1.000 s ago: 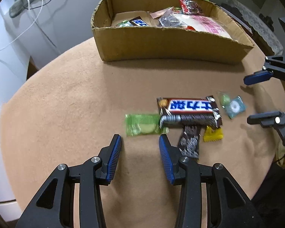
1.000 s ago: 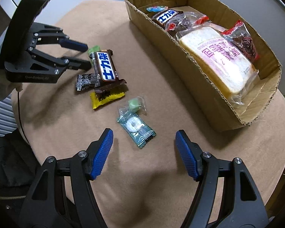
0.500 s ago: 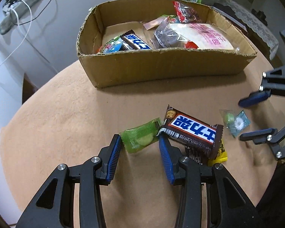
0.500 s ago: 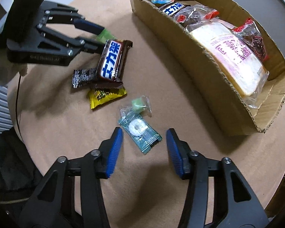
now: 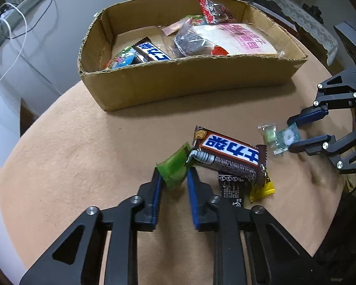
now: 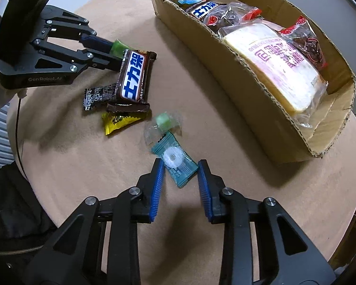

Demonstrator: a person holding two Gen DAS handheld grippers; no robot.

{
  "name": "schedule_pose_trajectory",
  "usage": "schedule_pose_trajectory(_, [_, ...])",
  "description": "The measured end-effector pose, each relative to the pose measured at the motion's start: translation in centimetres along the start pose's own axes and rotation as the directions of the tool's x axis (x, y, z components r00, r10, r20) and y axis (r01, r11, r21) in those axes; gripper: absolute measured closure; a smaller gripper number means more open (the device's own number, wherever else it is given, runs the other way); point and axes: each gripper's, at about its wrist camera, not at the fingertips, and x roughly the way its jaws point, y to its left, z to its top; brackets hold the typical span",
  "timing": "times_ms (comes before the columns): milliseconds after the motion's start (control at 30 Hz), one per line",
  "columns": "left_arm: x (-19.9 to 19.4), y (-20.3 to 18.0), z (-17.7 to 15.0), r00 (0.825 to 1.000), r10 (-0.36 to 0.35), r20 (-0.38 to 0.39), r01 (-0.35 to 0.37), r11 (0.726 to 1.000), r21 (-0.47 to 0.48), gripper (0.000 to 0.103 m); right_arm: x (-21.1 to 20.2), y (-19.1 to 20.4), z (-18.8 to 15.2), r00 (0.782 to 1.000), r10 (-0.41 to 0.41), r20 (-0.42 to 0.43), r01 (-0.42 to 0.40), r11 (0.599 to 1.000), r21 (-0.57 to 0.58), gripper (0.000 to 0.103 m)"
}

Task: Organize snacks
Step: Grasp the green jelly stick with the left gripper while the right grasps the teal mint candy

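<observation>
- green candy wrapper (image 5: 174, 167) pinched between the blue fingers (image 5: 157, 190) of the left gripper (image 5: 173, 181), its far end against the brown chocolate bar (image 5: 227, 158) on the tan tabletop (image 5: 95, 166).
- right gripper (image 6: 180, 169): fingers narrow, straddling the teal mint packet (image 6: 178, 163); contact with it cannot be confirmed.
- clear green candy (image 6: 163, 123), yellow sachet (image 6: 121, 121) and black packet (image 6: 98, 96) lie loose near the bar.
- cardboard box (image 6: 249, 99) holds bread (image 6: 280, 71) and other snacks.
</observation>
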Motion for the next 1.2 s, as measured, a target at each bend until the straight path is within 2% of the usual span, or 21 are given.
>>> schedule_pose_trajectory(133, [0.2,-0.7,0.0,1.0,-0.006,0.0,0.006,0.999,0.033,0.089,0.3,-0.3,0.4,1.0,0.011,0.0,-0.011,1.0,0.012,0.073])
schedule_pose_trajectory(267, [0.5,-0.8,0.5,1.0,-0.008,0.006,0.008,1.0,0.024,0.09,0.5,-0.6,0.9,1.0,0.01,0.005,-0.01,1.0,0.019,0.074])
schedule_pose_trajectory(400, [0.9,-2.0,0.9,1.0,0.006,0.02,-0.007,0.999,0.039,0.097,-0.7,-1.5,1.1,0.999,0.04,0.016,-0.041,0.997,0.062,0.08])
schedule_pose_trajectory(567, [0.6,0.0,0.5,0.997,-0.068,0.041,0.072,0.992,-0.106,0.099,-1.1,-2.9,0.9,0.998,0.056,0.025,-0.058,0.994,0.096,0.082])
schedule_pose_trajectory(700, [0.2,0.7,-0.1,0.995,-0.075,0.065,0.085,0.982,-0.169,0.099,-0.7,-3.5,0.7,0.998,0.058,0.028,-0.06,0.993,0.104,0.083])
schedule_pose_trajectory(867, [0.0,1.2,-1.0,0.993,-0.078,0.085,0.095,0.971,-0.218,0.1,-0.7,-3.3,0.7,0.998,0.061,0.03,-0.063,0.993,0.097,0.083])
schedule_pose_trajectory(967, [0.3,1.1,-1.2,0.994,-0.074,0.075,0.088,0.972,-0.217,0.1,-0.8,-2.9,0.9,0.997,0.063,0.033,-0.066,0.994,0.092,0.083])
schedule_pose_trajectory(1200, [-0.7,1.4,-1.0,0.99,-0.08,0.119,0.107,0.964,-0.242,0.1,-3.0,-3.2,0.5,0.993,0.074,0.091,-0.084,0.99,0.116,0.085])
